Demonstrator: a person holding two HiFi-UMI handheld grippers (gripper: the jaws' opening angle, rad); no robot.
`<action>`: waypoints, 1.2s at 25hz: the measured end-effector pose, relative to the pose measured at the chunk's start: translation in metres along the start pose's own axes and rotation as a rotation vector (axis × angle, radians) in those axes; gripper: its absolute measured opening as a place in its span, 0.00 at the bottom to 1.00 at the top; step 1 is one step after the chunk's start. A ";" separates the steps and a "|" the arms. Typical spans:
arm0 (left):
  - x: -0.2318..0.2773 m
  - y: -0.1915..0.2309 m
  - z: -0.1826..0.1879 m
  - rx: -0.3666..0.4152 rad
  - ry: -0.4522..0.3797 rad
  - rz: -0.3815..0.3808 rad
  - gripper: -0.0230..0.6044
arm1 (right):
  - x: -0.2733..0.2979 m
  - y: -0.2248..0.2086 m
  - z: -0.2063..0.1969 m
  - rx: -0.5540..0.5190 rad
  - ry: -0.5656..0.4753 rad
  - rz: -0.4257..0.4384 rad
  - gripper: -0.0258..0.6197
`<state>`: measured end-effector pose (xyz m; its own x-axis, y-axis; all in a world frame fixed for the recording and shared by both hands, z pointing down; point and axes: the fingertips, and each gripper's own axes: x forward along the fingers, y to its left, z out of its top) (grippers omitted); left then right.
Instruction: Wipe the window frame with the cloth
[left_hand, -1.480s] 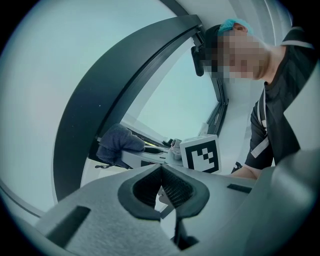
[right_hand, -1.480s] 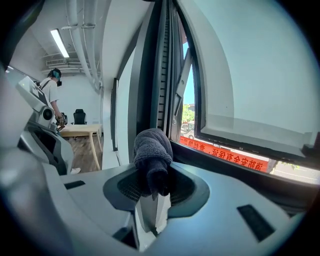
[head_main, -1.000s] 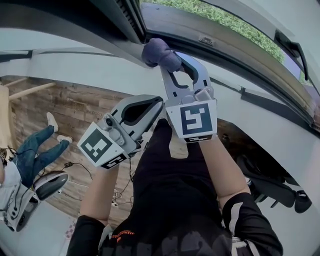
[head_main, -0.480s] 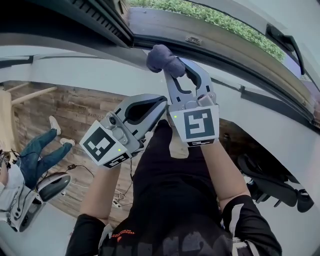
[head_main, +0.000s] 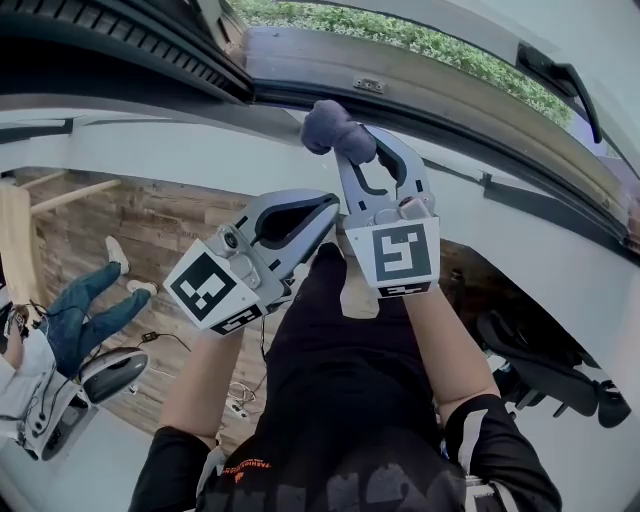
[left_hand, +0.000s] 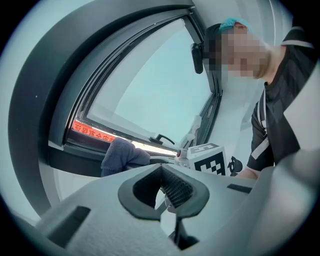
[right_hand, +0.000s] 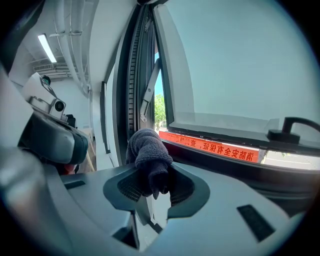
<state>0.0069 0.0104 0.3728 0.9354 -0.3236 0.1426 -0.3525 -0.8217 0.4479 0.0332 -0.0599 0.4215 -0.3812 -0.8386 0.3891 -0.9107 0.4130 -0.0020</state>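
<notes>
A dark blue-grey cloth (head_main: 334, 128) is bunched in my right gripper (head_main: 360, 142), which is shut on it and holds it against the dark lower rail of the window frame (head_main: 285, 93). The right gripper view has the cloth (right_hand: 148, 156) sticking up out of the gripper (right_hand: 150, 189), beside the frame's rail (right_hand: 225, 162). My left gripper (head_main: 322, 208) hovers lower and to the left, shut with nothing in it. From the left gripper (left_hand: 172, 194) the cloth (left_hand: 121, 156) shows resting on the frame (left_hand: 75, 146).
A black window handle (head_main: 558, 73) sits far right on the sash. Below is a wooden floor with a seated person's legs (head_main: 85, 305), a grey machine (head_main: 100, 375) and a black chair base (head_main: 550, 375). My own torso fills the lower middle.
The right gripper has slid the cloth to the right along the frame's lower rail. The left gripper has kept its place beside it, still shut.
</notes>
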 end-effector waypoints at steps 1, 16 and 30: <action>0.002 -0.001 0.001 0.002 0.002 -0.002 0.07 | -0.002 -0.002 -0.001 0.003 0.001 -0.002 0.20; 0.031 -0.018 0.010 0.022 0.011 -0.031 0.07 | -0.022 -0.024 -0.009 0.024 0.013 -0.017 0.20; 0.012 -0.008 0.031 0.034 -0.028 0.014 0.07 | -0.034 -0.014 0.015 0.055 0.001 0.046 0.20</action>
<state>0.0196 -0.0015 0.3434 0.9295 -0.3475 0.1236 -0.3664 -0.8322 0.4161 0.0561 -0.0428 0.3946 -0.4222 -0.8189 0.3887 -0.8998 0.4306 -0.0702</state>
